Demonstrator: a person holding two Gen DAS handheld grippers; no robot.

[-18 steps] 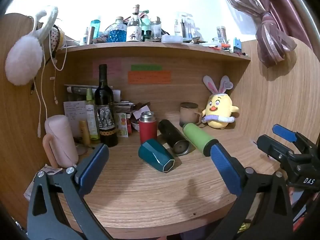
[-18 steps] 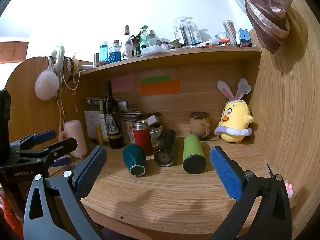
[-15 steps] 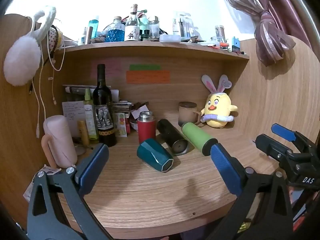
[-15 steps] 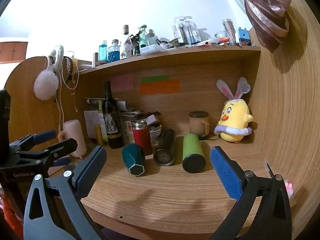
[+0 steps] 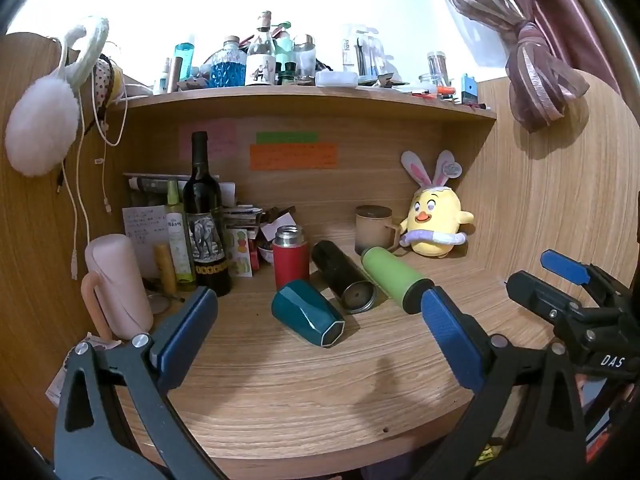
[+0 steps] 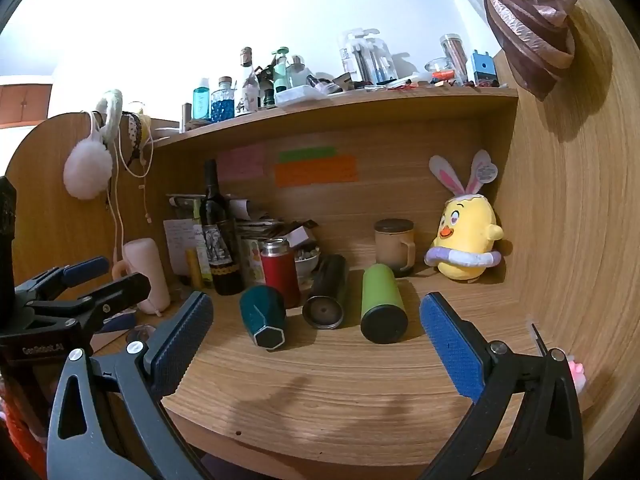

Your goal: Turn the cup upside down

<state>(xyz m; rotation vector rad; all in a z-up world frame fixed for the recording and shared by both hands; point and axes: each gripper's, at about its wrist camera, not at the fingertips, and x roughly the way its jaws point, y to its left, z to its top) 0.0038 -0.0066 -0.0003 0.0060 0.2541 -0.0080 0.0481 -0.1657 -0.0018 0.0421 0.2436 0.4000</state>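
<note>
Small white bowl point(image 6: 307, 259): mostly hidden behind the red steel-capped flask point(image 6: 280, 270); contents too small to tell
Orange sticky note point(image 5: 293, 156): writing too small to read
Pink soft object point(image 6: 577, 373): largely hidden behind the right gripper's frame

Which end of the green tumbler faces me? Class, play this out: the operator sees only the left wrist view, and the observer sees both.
Observer: The right wrist view shows the green tumbler's flat black end whole, pointing at the desk's front edge.
Operator: Does the teal cup touch the black flask?
Observer: No. The teal cup and the black flask lie apart, with bare desk between them.
Operator: Anything far right?
Observer: A small pink object near the side wall; I cannot tell what it is.
</note>
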